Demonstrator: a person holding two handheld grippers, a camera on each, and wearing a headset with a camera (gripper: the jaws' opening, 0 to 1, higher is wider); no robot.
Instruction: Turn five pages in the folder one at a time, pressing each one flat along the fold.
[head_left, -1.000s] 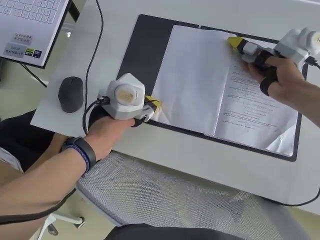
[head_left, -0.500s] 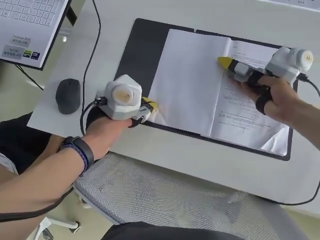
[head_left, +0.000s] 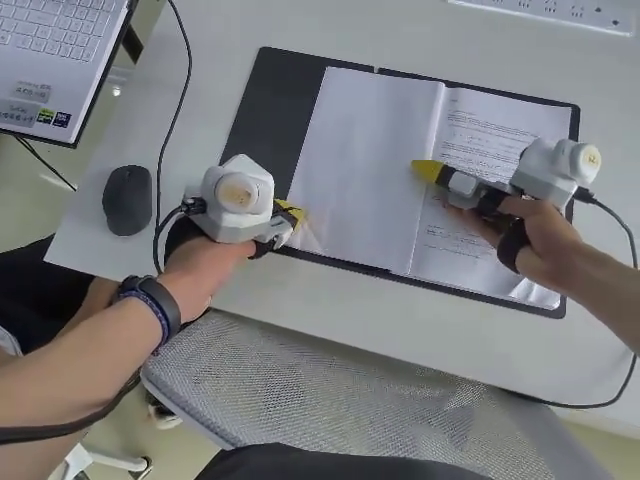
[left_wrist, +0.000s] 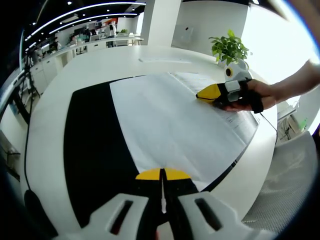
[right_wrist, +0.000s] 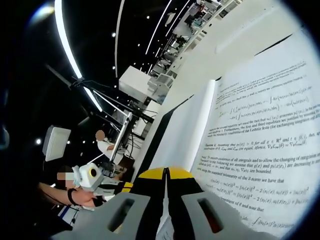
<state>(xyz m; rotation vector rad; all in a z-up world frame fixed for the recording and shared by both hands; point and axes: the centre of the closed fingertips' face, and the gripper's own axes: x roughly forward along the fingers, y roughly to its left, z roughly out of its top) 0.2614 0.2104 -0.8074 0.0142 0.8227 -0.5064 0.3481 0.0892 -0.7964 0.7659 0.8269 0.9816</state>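
Head view — mouse (head_left: 127, 199), laptop (head_left: 50, 60), cable (head_left: 178, 100) beside folder (head_left: 270, 110)

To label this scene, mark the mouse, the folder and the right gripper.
mouse (head_left: 127, 200): head view, middle of its top.
folder (head_left: 262, 110): head view, bare black left cover.
right gripper (head_left: 426, 172): head view, its yellow tips.

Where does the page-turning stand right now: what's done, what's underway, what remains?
Done: at least one page lies turned onto the left half of the folder, blank side up. In hand: the right gripper, jaws shut, presses at the fold about midway down, while the left gripper, jaws shut, rests at that page's near corner. Left: the lower fold, then further pages; the count so far cannot be told.
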